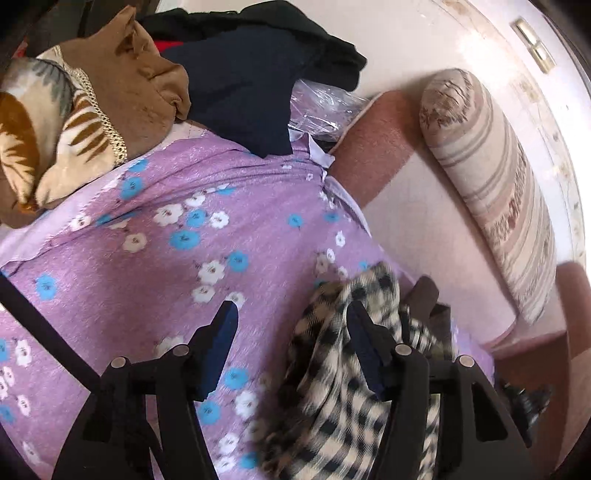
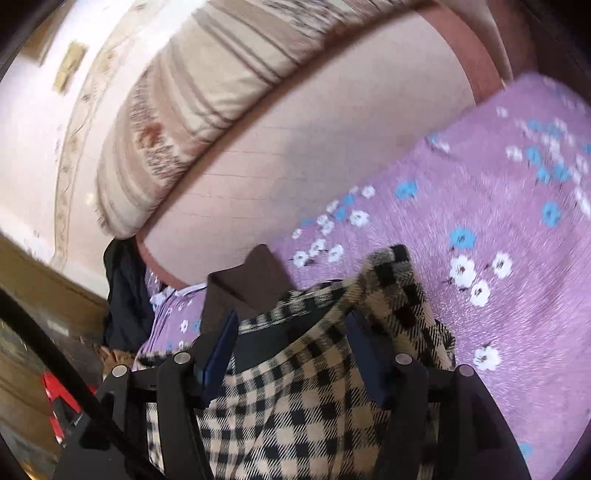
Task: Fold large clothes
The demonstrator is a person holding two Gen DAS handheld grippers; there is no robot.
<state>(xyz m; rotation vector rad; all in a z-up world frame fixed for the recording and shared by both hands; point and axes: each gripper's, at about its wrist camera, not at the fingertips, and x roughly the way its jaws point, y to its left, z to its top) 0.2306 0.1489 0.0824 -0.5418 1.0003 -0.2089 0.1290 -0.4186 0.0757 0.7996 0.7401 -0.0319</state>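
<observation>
wall (image 1: 424,33): pale pink, worn floral border | light switch (image 1: 533,44): high on it, brightly lit | sofa (image 1: 417,206): cream seat, reddish-brown piping | bolster (image 1: 495,184): striped beige, lying along the sofa back | bedspread (image 1: 147,258): lilac, blue and white flowers | cushions (image 1: 74,122): brown leaf-print, heaped beside dark clothes (image 1: 255,74)

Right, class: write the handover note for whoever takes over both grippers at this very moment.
Left gripper: open, holding nothing, beside the checked garment.
Right gripper: open, fingers either side of the checked garment, not clamped.
The garment lies bunched on the purple flowered sheet; its brown collar sticks up.
A pile of other clothes waits at the far end.
Done: no fold visible.
Left: grip, spread flat, fold.
</observation>
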